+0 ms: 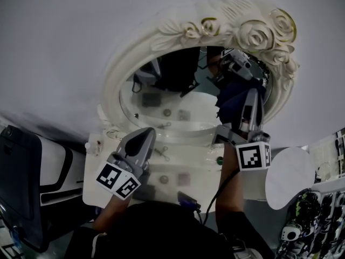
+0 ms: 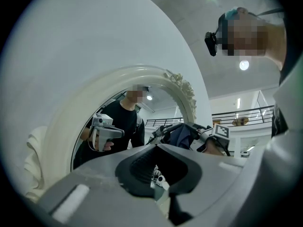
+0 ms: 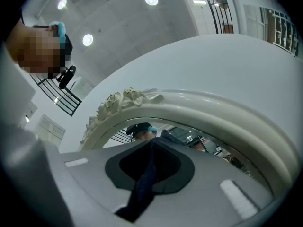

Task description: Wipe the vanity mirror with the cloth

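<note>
Two tools at vanity mirror (image 1: 178, 112): right hand-held gripper (image 3: 150, 148) clamps dark cloth (image 3: 145, 181) against glass near right rim. Left hand-held gripper (image 1: 143, 135) is closed, empty, low by base. Cloth soft, light; pinch at fold. Glass likely fragile; gentle pressure.

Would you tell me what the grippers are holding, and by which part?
The right gripper pinches the dark blue cloth by a bunched fold; the left gripper holds nothing.
</note>
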Motion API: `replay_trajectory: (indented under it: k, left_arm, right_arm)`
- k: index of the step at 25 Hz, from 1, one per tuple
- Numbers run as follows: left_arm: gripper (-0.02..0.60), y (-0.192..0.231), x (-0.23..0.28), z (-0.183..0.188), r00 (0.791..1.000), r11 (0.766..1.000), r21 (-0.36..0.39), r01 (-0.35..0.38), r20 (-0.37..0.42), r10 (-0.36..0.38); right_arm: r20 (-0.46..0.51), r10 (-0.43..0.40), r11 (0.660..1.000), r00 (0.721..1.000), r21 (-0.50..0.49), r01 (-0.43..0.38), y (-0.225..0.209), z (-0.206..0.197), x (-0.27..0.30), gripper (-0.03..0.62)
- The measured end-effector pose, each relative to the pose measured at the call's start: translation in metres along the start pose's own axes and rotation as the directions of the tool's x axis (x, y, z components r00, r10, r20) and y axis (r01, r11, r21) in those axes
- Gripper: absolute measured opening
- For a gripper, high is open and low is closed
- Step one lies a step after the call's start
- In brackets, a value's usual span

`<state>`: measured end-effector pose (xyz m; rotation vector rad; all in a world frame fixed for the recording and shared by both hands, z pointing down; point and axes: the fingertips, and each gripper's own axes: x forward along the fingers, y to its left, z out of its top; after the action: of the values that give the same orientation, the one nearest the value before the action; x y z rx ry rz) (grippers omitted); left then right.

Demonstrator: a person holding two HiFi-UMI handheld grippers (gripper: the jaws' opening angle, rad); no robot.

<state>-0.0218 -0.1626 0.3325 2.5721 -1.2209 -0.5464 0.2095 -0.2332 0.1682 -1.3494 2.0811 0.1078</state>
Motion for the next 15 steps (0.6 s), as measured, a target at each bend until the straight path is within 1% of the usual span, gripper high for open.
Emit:
replay_trajectory:
  k: [10, 15]
  left_arm:
    - [0.005, 0.012, -0.023, 0.008, 0.999, 1.0, -0.01, -0.025, 0.024, 0.025]
    - [0.005, 0.018, -0.034, 0.012, 0.999, 0.999, -0.014, -0.03, 0.03, 0.031]
  right_arm:
    - [-0.042, 0.062, 0.996, 0.997, -0.06, -0.064, 0.055, -0.012, 0.024, 0.026]
    - [-0.058, 0.082, 0.994, 0.995, -0.069, -0.086, 0.077, -0.022, 0.032, 0.026]
